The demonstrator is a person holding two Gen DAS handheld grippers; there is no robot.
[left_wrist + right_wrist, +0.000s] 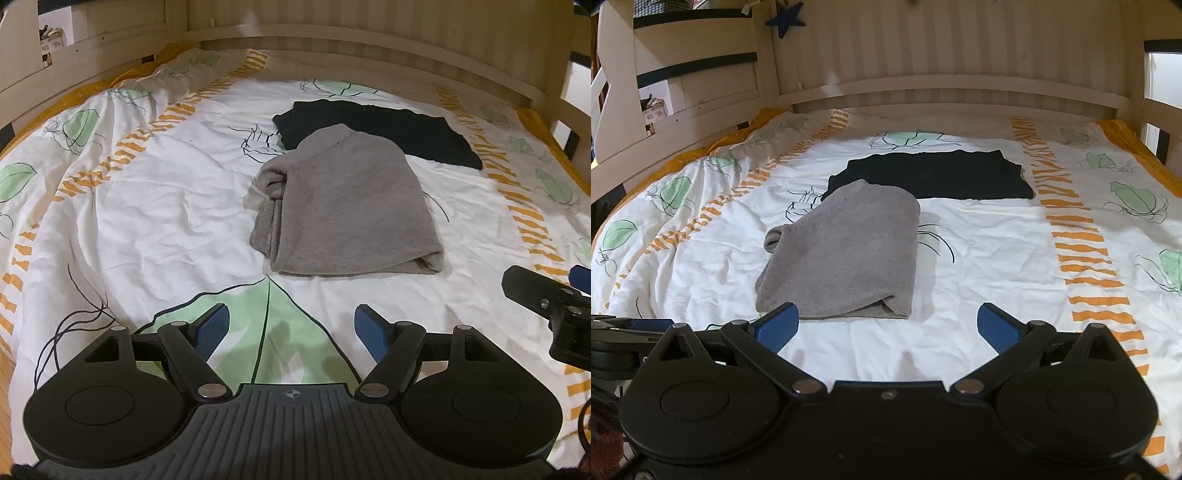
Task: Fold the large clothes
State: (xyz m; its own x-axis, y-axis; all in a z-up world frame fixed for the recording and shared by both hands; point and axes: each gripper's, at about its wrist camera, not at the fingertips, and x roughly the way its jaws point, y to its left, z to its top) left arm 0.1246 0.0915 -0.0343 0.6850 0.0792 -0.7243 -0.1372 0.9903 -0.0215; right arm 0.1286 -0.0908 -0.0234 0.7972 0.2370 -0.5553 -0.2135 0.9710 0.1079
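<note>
Grey folded garment (343,206) touching black garment (384,129), on leaf-print duvet (147,206)

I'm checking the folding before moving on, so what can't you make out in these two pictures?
- Black garment: near left corner hidden under the grey garment in both views.
- Grey garment: inner layers hidden by its top fold; fold count unclear.
- Right hand-held gripper: in the left wrist view only part shows, cut off by the right edge.
- Items on the shelf: too small, in both views.

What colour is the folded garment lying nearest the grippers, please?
Grey; the folded grey garment shows best in the left wrist view.
</note>
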